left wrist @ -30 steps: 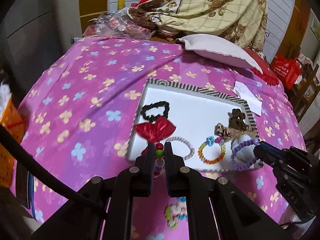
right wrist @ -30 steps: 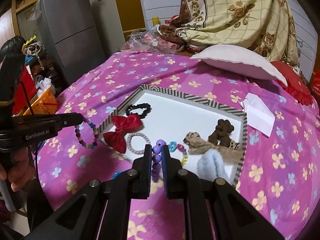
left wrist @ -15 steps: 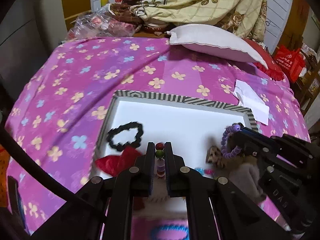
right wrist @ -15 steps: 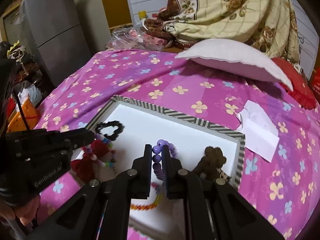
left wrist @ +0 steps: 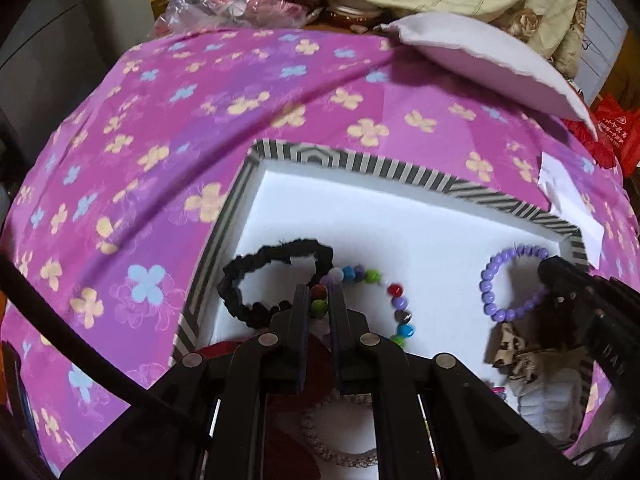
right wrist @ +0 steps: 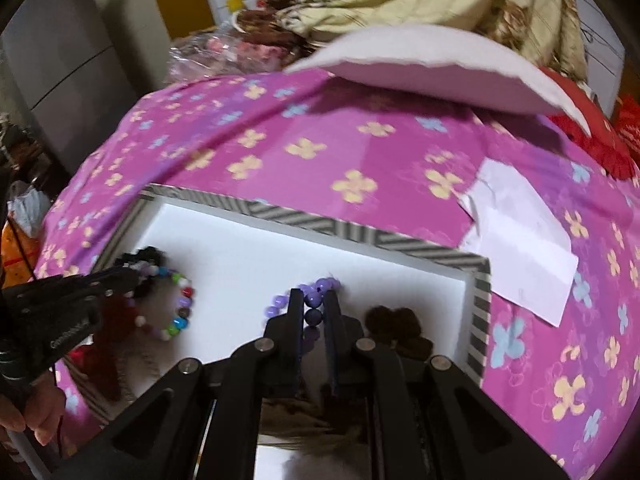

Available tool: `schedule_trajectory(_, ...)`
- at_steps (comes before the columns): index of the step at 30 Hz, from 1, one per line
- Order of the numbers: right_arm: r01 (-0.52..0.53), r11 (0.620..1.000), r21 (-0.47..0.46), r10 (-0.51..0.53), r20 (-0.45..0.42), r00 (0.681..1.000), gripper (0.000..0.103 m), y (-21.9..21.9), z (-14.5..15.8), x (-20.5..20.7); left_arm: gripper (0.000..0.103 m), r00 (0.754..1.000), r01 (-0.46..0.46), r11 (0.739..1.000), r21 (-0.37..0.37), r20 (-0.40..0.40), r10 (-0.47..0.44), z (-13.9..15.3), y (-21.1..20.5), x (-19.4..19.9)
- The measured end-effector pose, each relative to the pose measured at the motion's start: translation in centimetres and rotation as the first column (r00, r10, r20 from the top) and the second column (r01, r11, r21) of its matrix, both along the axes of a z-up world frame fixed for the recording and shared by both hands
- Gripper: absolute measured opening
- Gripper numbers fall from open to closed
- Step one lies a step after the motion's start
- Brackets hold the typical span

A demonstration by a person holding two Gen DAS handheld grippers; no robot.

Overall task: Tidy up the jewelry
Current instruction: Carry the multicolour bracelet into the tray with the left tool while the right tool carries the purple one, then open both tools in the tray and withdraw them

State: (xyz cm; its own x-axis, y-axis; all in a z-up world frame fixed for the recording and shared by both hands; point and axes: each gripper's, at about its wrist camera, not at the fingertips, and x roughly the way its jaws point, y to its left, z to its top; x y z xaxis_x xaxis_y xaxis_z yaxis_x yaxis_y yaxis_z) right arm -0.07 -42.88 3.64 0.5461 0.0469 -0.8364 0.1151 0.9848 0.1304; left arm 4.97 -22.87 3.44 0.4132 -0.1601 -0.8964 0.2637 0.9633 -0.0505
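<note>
A pink flowered bedspread (left wrist: 248,92) carries the striped-rimmed white tray (left wrist: 360,162). From the left wrist, the left gripper (left wrist: 319,300) is clamped on the multicoloured bead bracelet (left wrist: 394,308), whose loop trails rightward over the tray floor beside the black scrunchie (left wrist: 240,280). From the right wrist, the right gripper (right wrist: 312,308) pinches the purple bead bracelet (right wrist: 280,302) low over the tray's right half; each arm need only let go.

Back half of the tray (left wrist: 400,220) is wide open; black scrunchie (left wrist: 276,276), bracelets and bows crowd the near half.
</note>
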Motion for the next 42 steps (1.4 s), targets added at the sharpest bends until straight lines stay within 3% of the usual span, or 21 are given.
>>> schedule_trajectory(6,0.021,1.0,-0.009,-0.021,-0.023,1.0,0.011,-0.3,-0.9,0.0,0.003,1.0,0.011,1.0,-0.002,-0.002,-0.011,-0.5,-1.0,-0.8)
schedule_trajectory(10,0.019,1.0,-0.014,-0.019,0.014,1.0,0.031,0.2,0.5,-1.5,0.003,1.0,0.006,1.0,-0.004,0.01,-0.006,0.0,-0.6,-1.3)
schedule_trajectory(14,0.005,1.0,-0.008,-0.004,0.048,0.999,0.035,1.1,2.0,-3.5,0.024,1.0,0.0,1.0,-0.014,0.016,0.0,0.9,0.2,-2.1)
schedule_trajectory(19,-0.007,1.0,-0.005,0.007,0.085,0.996,0.047,2.9,3.1,-6.2,0.025,0.998,0.005,1.0,-0.003,0.06,-0.005,2.3,1.1,-4.1)
schedule_trajectory(42,-0.038,0.999,0.0,0.038,0.149,0.988,0.058,10.4,5.5,-18.7,0.025,0.964,-0.046,0.999,0.019,0.262,0.04,6.7,8.3,-16.6)
